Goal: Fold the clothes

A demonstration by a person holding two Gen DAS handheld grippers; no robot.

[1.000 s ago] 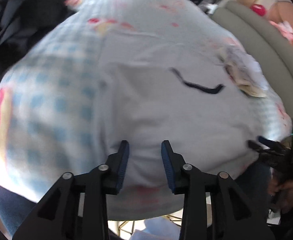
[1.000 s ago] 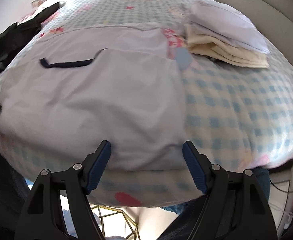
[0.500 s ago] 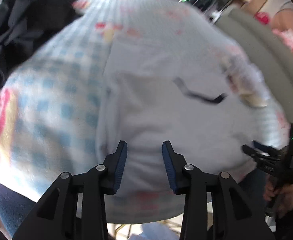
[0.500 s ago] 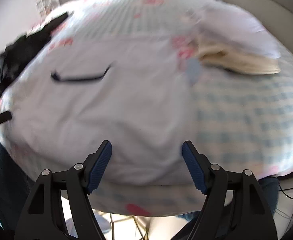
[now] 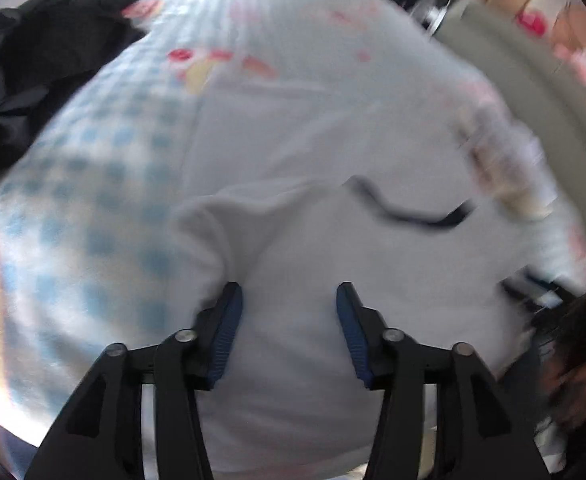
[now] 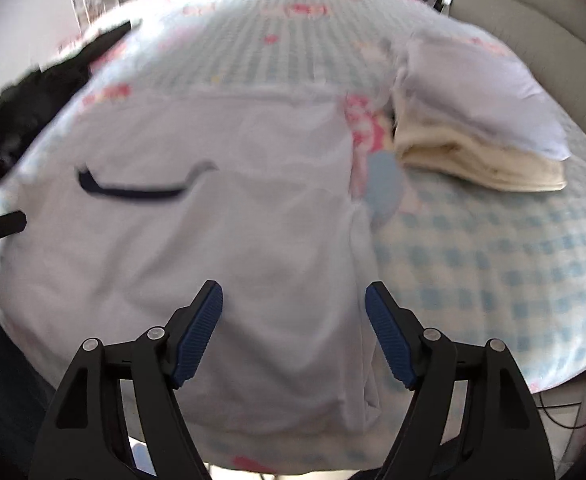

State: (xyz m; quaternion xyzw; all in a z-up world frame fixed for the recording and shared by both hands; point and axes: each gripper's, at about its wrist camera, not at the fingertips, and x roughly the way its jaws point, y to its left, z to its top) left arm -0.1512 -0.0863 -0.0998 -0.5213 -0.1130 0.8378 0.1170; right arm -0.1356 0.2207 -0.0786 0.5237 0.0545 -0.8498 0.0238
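Shirt (image 6: 213, 240): one pale garment with a dark collar line, spread flat on the bed (image 6: 493, 260) straight ahead of both tools; its near hem hangs over the bed edge just under the fingers.
Why spread flat: laid out smooth, probably so a clean fold can start from the near hem.
Right tool (image 6: 294, 308): released, jaws wide apart, hovering over the shirt's near right corner; nothing between the pads. The spread looks set to take the hem edge.
Left tool (image 5: 289, 304): also released, jaws apart, over the near left part of the shirt (image 5: 333, 240). A bunched ridge of cloth stands just ahead and left of its left finger; whether the pads touch cloth I cannot tell, the view is blurred.
Folded stack (image 6: 481, 120): one pile, ahead and to the right of the right tool, well clear of the shirt; at least two pieces, a white one on a cream one, likely set aside as finished.
Dark clothes (image 5: 45, 64): one heap, far ahead-left of the left tool; count within unclear, probably awaiting folding.
Tools counted: two.
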